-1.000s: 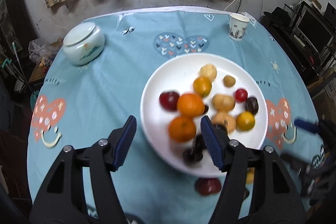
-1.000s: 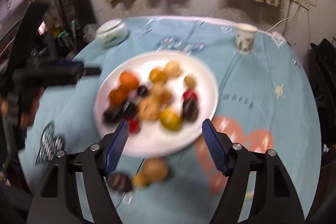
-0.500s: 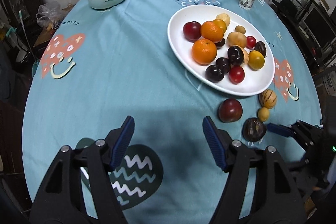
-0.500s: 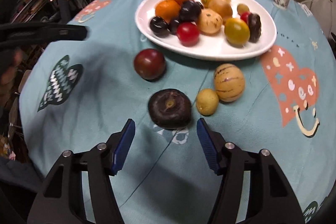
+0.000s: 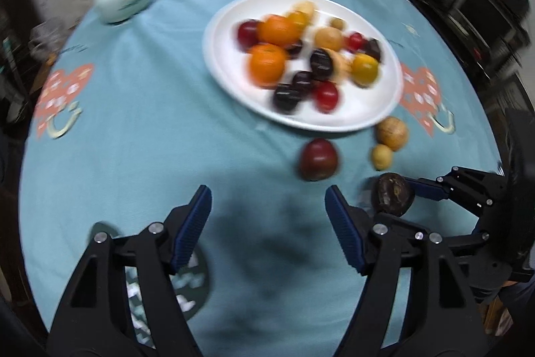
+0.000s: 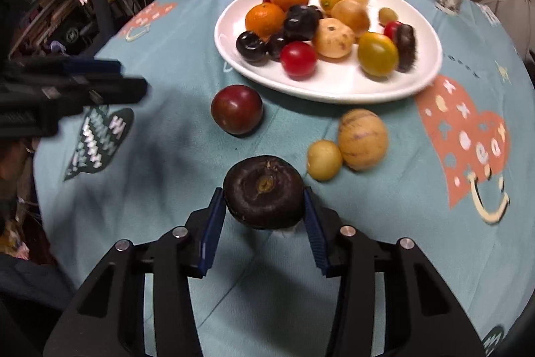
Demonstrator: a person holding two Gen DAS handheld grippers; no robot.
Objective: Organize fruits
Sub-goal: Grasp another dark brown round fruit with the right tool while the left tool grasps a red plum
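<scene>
Right gripper point(image 6: 264, 206) now squeezed on dark round fruit point(image 6: 264, 191); half second ago fingers were wide apart, fruit sat loose in front. Fruit low over blue cloth point(image 6: 167, 109), near edge; cannot tell if lifted. Left gripper point(image 5: 267, 223) wide apart, holds nothing, over cloth at left. Red plum point(image 6: 236, 114), small yellow fruit point(image 6: 324, 160), striped melon point(image 6: 362, 139) lie just past it, off plate. White plate point(image 6: 351, 86) far, full. Likely next: carry dark fruit to plate.

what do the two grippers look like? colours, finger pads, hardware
Both match: the left gripper and right gripper have matte black triangulated frames with cut-out openings, silver round screw heads at the joints, and blue ribbed pads on the inner finger faces. No cables, markings or sleeves visible.
</scene>
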